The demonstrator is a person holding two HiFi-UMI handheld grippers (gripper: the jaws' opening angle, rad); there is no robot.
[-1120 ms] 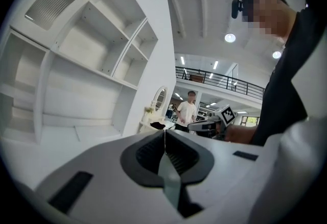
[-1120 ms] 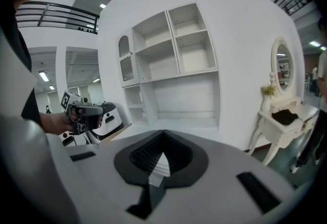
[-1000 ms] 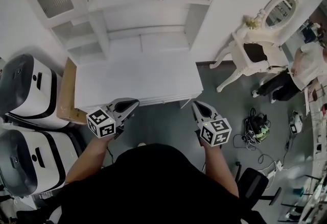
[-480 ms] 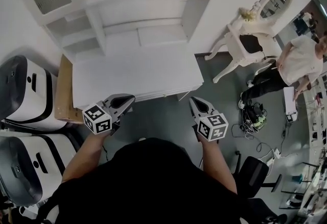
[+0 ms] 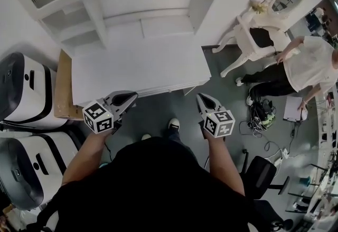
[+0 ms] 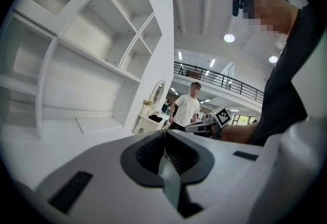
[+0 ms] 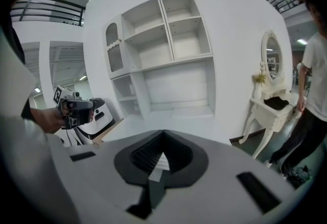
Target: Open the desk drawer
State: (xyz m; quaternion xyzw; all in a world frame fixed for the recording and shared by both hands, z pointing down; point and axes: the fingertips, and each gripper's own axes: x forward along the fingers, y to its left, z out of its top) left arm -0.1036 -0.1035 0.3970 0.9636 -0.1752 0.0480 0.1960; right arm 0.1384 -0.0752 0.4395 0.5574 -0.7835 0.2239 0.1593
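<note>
The white desk (image 5: 137, 70) with a shelf hutch (image 5: 132, 9) stands before me; its drawer front (image 5: 153, 90) shows only as a thin white band under the near edge. My left gripper (image 5: 133, 96) hovers just off the desk's front left, jaws shut and empty. My right gripper (image 5: 200, 96) hangs off the front right corner over the grey floor, also shut and empty. In the left gripper view the left gripper (image 6: 164, 132) points across the desk towards the right gripper (image 6: 204, 125). In the right gripper view the right gripper (image 7: 163, 132) faces the hutch (image 7: 168, 44).
Two white-and-black machines (image 5: 21, 93) and a brown board (image 5: 62, 88) flank the desk's left side. At the right stand a white vanity chair with an oval mirror (image 5: 253, 35) and a person in a white shirt (image 5: 309, 64). Cables (image 5: 262, 114) and an office chair (image 5: 259, 178) lie on the floor.
Both grippers have drifted slightly, the right one sinking a little. The person at the right has stepped further into view. My shoe now shows below the desk edge.
</note>
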